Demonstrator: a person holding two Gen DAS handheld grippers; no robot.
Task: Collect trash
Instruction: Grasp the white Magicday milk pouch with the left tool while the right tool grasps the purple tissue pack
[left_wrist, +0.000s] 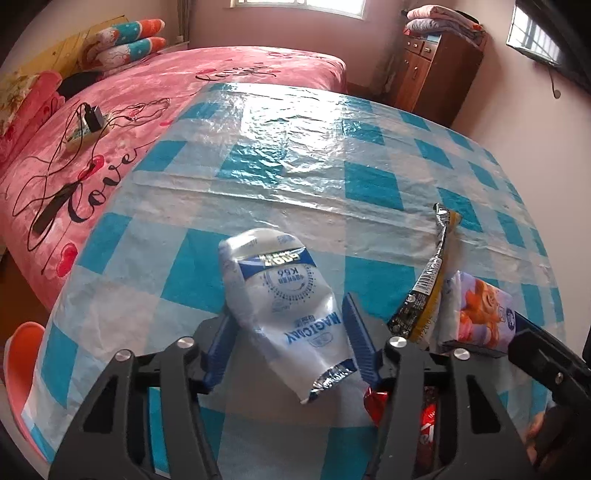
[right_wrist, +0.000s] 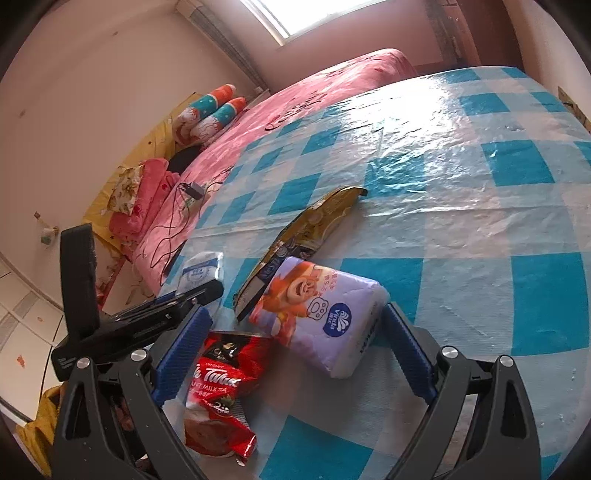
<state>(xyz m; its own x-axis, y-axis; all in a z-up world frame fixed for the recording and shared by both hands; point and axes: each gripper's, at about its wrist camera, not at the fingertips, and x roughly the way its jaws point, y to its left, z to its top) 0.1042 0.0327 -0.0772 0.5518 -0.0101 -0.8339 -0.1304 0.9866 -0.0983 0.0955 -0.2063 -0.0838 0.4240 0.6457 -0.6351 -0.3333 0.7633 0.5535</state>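
In the left wrist view a white and blue empty pouch lies between the open blue fingers of my left gripper. A gold and black wrapper lies to its right, beside a purple tissue pack. A red wrapper shows under the right finger. In the right wrist view my right gripper is open around the tissue pack and the red snack wrapper. The gold wrapper lies just beyond, and the white pouch is at the left behind my left gripper.
The table wears a blue and white checked plastic cloth. A pink bed with cables and a charger stands past its left edge. A wooden cabinet stands at the back right. An orange stool is at lower left.
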